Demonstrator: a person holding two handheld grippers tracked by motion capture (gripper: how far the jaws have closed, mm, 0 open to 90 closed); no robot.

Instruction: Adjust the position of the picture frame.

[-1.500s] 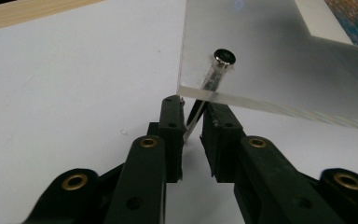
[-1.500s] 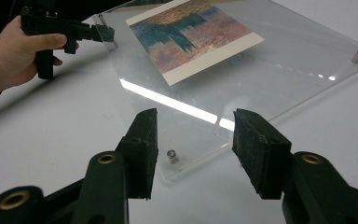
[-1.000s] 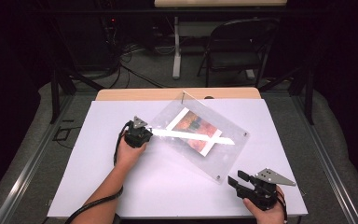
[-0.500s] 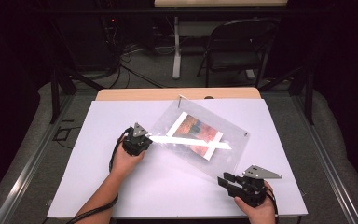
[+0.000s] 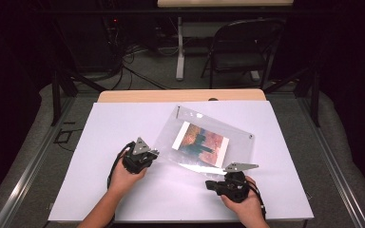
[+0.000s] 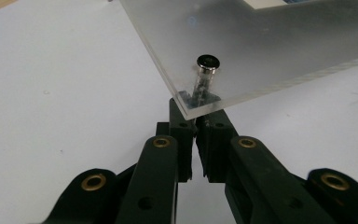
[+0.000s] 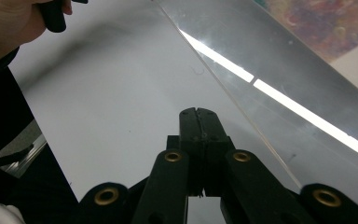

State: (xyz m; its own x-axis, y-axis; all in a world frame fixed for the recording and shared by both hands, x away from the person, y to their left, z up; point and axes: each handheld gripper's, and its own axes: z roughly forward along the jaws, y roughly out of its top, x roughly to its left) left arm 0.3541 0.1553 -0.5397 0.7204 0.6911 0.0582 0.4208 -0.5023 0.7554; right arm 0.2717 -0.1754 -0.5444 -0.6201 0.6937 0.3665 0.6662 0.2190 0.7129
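Left gripper (image 6: 193, 119): clamped on the corner of the clear acrylic picture frame (image 6: 279, 51).
Right gripper (image 7: 197, 112): jaws just closed, nothing between them, beside the frame's edge.

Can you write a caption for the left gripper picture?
Left gripper pinches the clear frame's corner by its metal bolt.

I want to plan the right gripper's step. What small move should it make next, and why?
Probably open the right gripper and slide it onto the near edge of the clear acrylic frame. Its jaws have just closed on nothing, beside that edge, while the left gripper pinches the frame's corner by the metal standoff alone.
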